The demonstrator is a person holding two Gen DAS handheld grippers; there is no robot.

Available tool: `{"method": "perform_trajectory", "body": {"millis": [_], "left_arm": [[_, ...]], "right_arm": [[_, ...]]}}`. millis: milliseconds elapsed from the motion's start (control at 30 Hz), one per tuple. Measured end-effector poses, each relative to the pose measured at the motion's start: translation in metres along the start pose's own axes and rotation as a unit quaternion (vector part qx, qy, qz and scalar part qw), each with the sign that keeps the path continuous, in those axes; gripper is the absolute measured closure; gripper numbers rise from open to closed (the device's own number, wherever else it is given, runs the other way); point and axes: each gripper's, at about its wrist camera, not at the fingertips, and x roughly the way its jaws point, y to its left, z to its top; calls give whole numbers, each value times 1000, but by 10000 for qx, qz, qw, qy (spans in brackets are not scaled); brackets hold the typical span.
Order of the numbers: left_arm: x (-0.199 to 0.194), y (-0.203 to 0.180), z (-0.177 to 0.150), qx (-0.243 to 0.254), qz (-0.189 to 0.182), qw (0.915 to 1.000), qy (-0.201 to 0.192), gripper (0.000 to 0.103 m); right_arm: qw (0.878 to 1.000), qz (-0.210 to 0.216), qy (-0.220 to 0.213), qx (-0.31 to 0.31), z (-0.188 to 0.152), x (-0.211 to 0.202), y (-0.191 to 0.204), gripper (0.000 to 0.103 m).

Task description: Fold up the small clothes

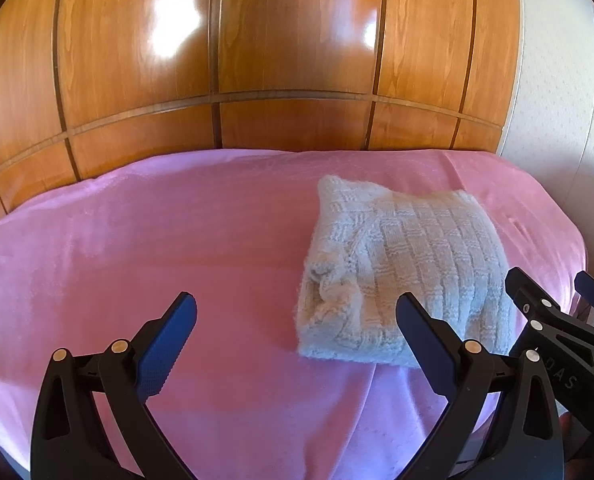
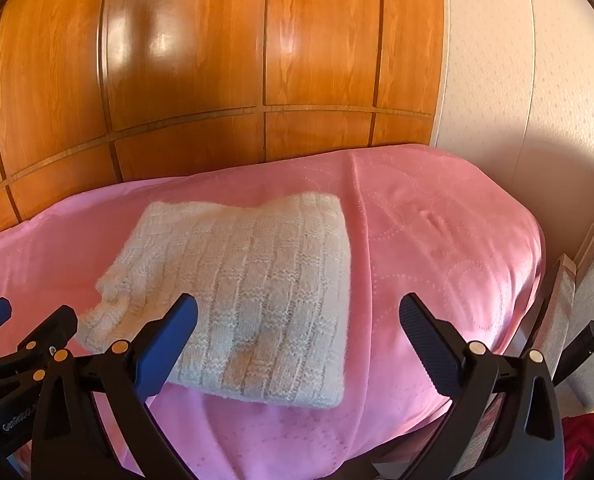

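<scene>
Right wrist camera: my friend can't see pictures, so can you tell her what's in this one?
A white knitted garment, folded into a neat rectangle, lies on a pink bedspread. The right gripper hangs above its near edge with its jaws wide open and empty, and the left gripper pokes in at the left edge. Shiny wooden wardrobe doors stand behind the bed.

Near edge of pink blanket (image 1: 217,240) hidden behind gripper frames. Right gripper (image 1: 561,292) cut off by right picture edge. Sweater (image 2: 257,280) near left corner covered by blue finger (image 2: 169,344). Red item (image 2: 585,436) at lower right too cropped to identify.
</scene>
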Motion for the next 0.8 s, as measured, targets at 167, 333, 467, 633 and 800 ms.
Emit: {"method": "perform_trajectory", "body": {"millis": [167, 333, 467, 633, 800], "left_arm": [[-7, -2, 1, 8, 6, 9999, -121, 4], [-12, -3, 2, -7, 22, 9998, -190, 4], [-15, -3, 3, -3, 55, 9998, -213, 4], [-16, -2, 4, 7, 46, 9997, -222, 4], [-15, -1, 5, 15, 26, 9998, -216, 4]], "right_arm": [[9999, 15, -19, 108, 1, -1, -5, 2], [9999, 29, -52, 143, 1, -3, -5, 2], [9999, 21, -75, 152, 0, -4, -5, 2], [9998, 33, -48, 182, -1, -4, -6, 2], [9998, 41, -30, 181, -2, -4, -6, 2]]}}
